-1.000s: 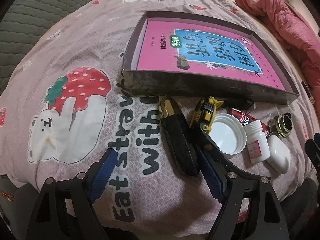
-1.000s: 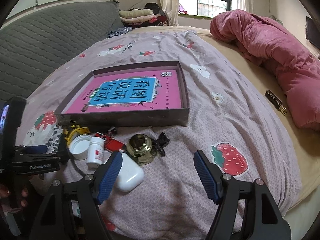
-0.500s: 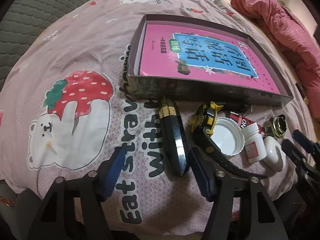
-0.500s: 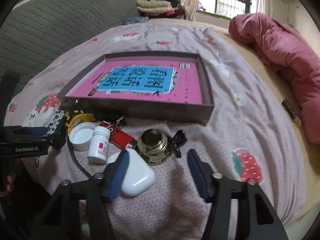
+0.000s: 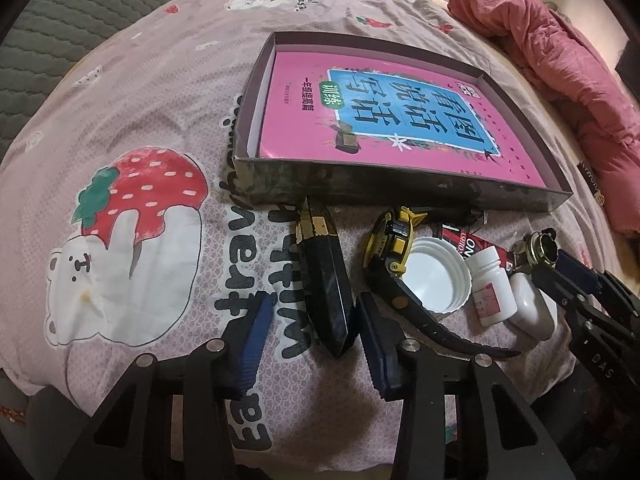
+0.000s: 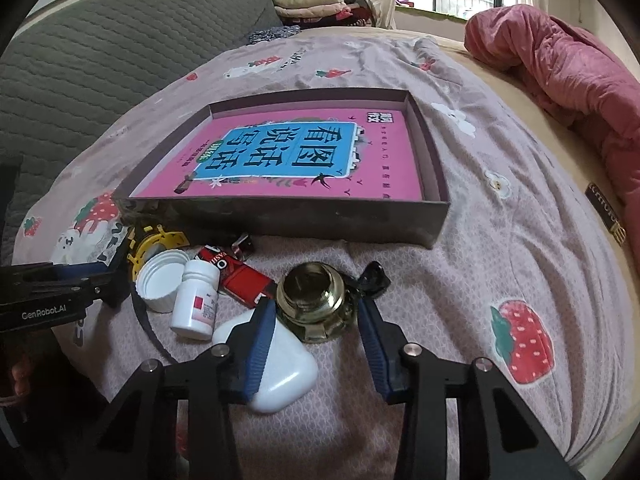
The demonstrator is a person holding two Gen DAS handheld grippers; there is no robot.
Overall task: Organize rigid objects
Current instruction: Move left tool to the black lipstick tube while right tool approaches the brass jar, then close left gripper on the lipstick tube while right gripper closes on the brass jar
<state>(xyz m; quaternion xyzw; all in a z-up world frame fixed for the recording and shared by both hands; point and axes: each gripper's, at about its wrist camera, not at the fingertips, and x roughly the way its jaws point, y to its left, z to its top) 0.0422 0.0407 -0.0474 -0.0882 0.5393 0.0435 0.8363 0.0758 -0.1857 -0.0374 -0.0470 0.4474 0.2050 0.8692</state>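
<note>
A long black pointed case with a gold band point(image 5: 324, 280) lies on the bedspread. Its near end sits between the fingers of my left gripper point(image 5: 314, 332), whose jaws are closing; the left pad still stands clear of the case. In the right wrist view a round brass jar point(image 6: 316, 300) sits between the fingers of my right gripper point(image 6: 316, 334). Those jaws are closing too, with the pads right at the jar's sides. A dark shallow box point(image 5: 400, 196) holding a pink book lies just beyond.
Between the two grippers lie a yellow-black watch point(image 5: 394, 240), a white cap point(image 5: 438, 276), a white pill bottle point(image 6: 196, 300), a red pack point(image 6: 240, 276) and a white earbud case point(image 6: 284, 376). A pink quilt point(image 6: 560, 64) lies at the right and grey padding point(image 6: 120, 52) at the left.
Both pairs of jaws have narrowed from wide apart. The right gripper has come forward and down around the brass jar. The left gripper has stayed over the black case.
</note>
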